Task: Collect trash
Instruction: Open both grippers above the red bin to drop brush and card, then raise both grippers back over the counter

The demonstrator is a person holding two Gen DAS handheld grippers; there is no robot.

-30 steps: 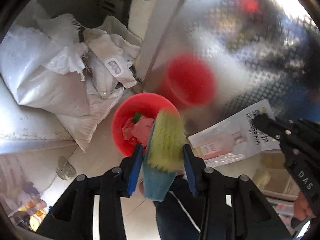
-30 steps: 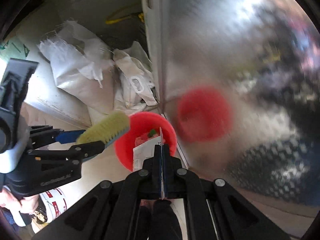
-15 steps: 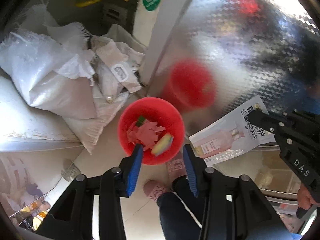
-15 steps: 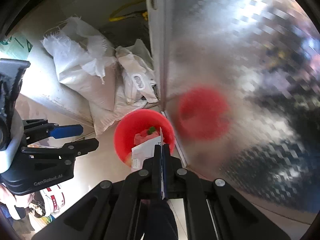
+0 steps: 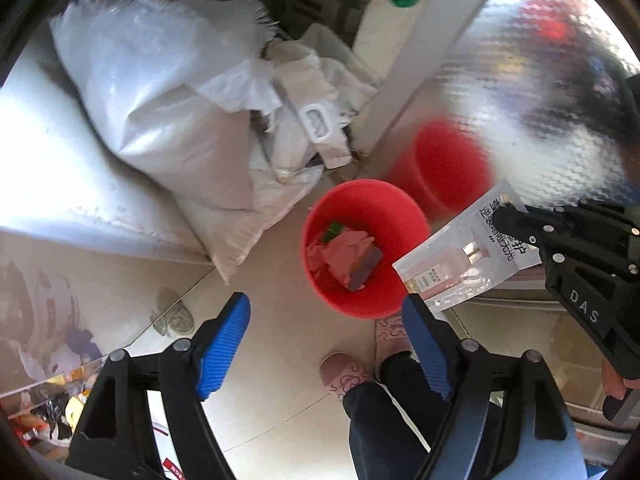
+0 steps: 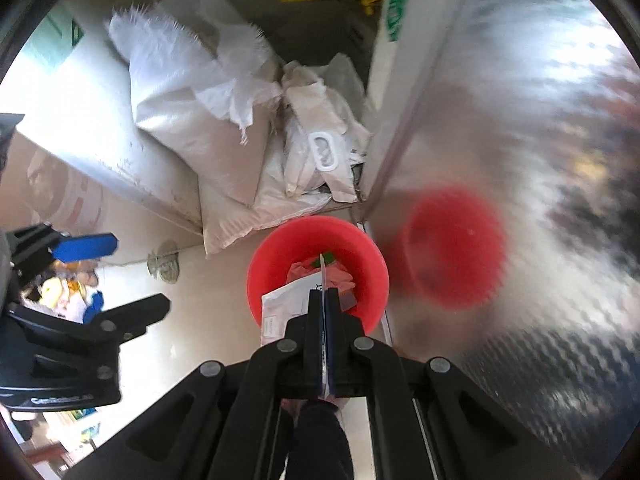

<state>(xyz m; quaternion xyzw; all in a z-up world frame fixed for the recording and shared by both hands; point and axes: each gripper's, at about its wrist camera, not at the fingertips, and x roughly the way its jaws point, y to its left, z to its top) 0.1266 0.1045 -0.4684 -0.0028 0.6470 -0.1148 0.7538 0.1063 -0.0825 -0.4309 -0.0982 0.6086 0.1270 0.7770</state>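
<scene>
The left gripper [image 5: 326, 346] is opening, nothing between its fingers. The right gripper [image 6: 325, 300] is clamped flat on a cosmetic sachet [image 5: 464, 256], just above the red bucket [image 5: 362, 308] (sponge [image 5: 366, 268] and pink scraps already inside). Centre the sachet over the bucket before releasing; white sacks [image 5: 168, 120] lie at ten o'clock.

Glossy red plastic bucket [image 5: 366, 216], woven white sacks [image 5: 160, 112], embossed shiny metal panel [image 5: 520, 80].
</scene>
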